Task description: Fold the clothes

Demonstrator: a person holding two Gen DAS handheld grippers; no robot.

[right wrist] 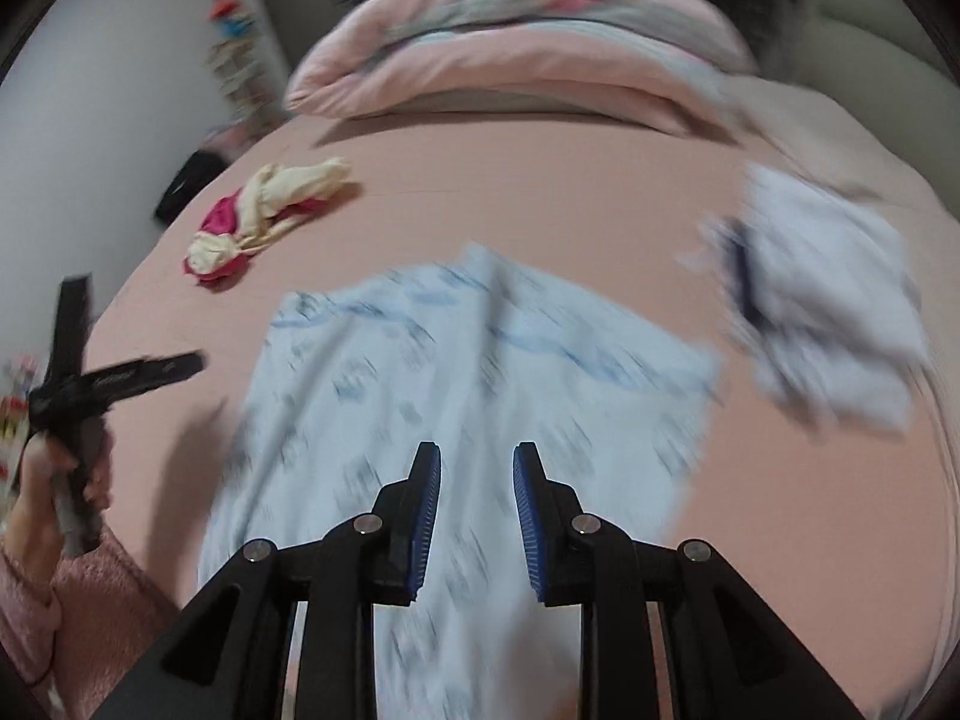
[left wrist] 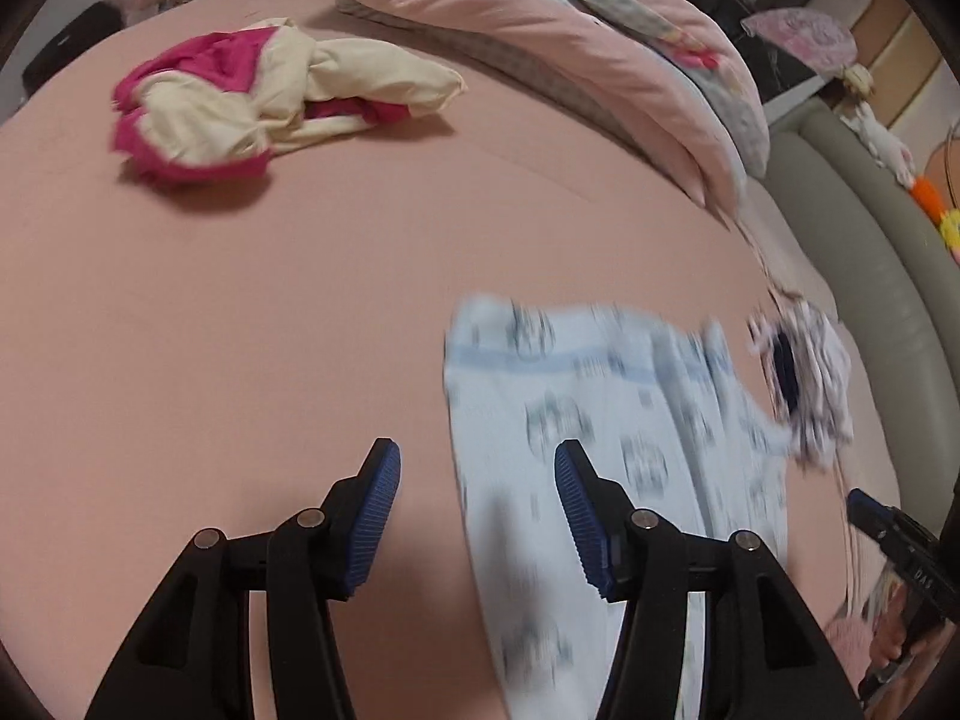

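Note:
A pale blue printed garment (left wrist: 600, 420) (right wrist: 468, 384) lies spread flat on the pink bed sheet (left wrist: 270, 300). My left gripper (left wrist: 477, 468) hovers open over its left edge, nothing between the fingers. My right gripper (right wrist: 477, 468) is open above the garment's near part, empty too. A white folded garment with a dark stripe (left wrist: 804, 378) (right wrist: 828, 312) rests to the right of the blue one. A crumpled cream and magenta garment (left wrist: 252, 102) (right wrist: 264, 210) lies far left on the bed. The left gripper (right wrist: 114, 378) also shows in the right wrist view, held by a hand.
A folded pink quilt (left wrist: 540, 18) (right wrist: 510, 42) takes up the head of the bed. A grey padded bed frame (left wrist: 870, 276) runs along the right side. A pink sleeve (right wrist: 48, 600) is at the lower left. Shelves and a dark bag (right wrist: 186, 186) stand beyond the bed's left edge.

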